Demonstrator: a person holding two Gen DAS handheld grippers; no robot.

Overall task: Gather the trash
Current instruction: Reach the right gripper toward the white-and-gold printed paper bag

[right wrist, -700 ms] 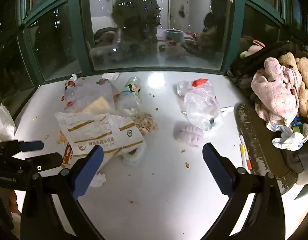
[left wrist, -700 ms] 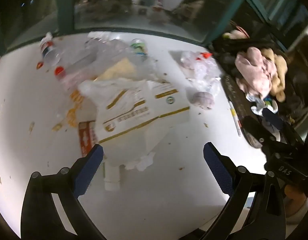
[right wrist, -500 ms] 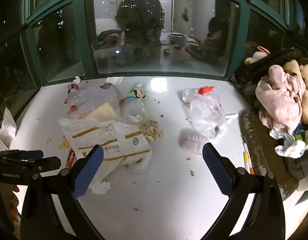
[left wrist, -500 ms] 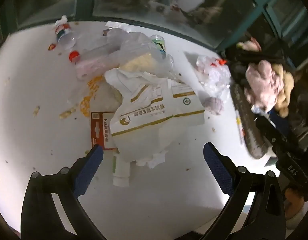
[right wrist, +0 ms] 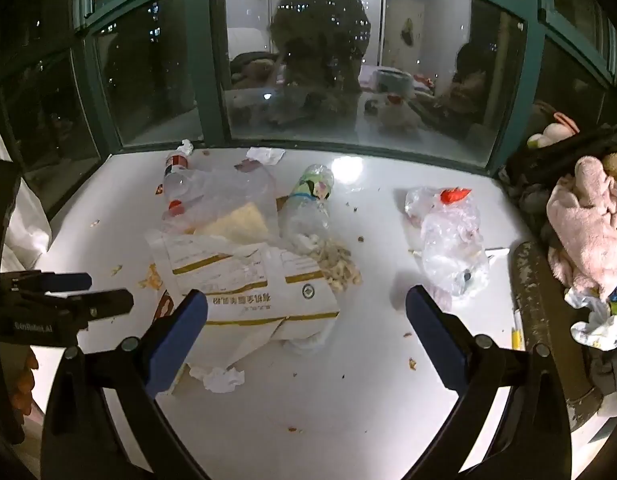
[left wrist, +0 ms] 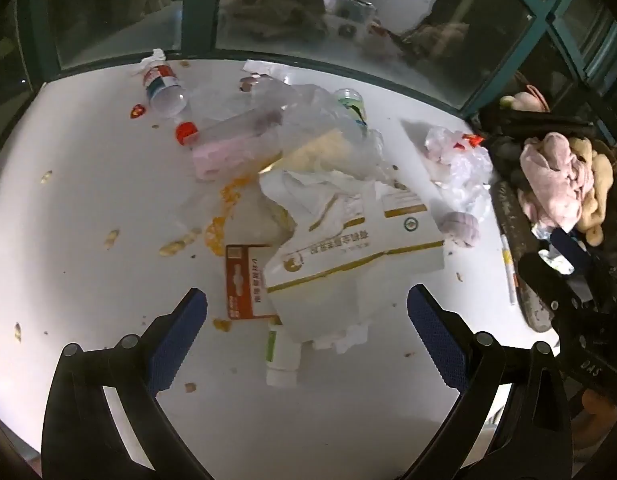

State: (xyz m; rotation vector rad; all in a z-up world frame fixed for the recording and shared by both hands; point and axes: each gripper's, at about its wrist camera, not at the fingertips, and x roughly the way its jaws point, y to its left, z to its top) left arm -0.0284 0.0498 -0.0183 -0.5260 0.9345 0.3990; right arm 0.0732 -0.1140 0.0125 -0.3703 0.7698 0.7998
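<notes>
The collecting looks not yet begun: all the trash lies on the white table point(left wrist: 88, 184). The paper bag point(left wrist: 348, 248) is in the middle, bottles point(left wrist: 164, 88) and plastic wrap point(right wrist: 448, 236) farther away and to the right. The left gripper point(left wrist: 306, 340) and the right gripper point(right wrist: 306, 340) are both spread wide, holding nothing.

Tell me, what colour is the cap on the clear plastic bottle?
Red cap, clearest in the left wrist view.
</notes>
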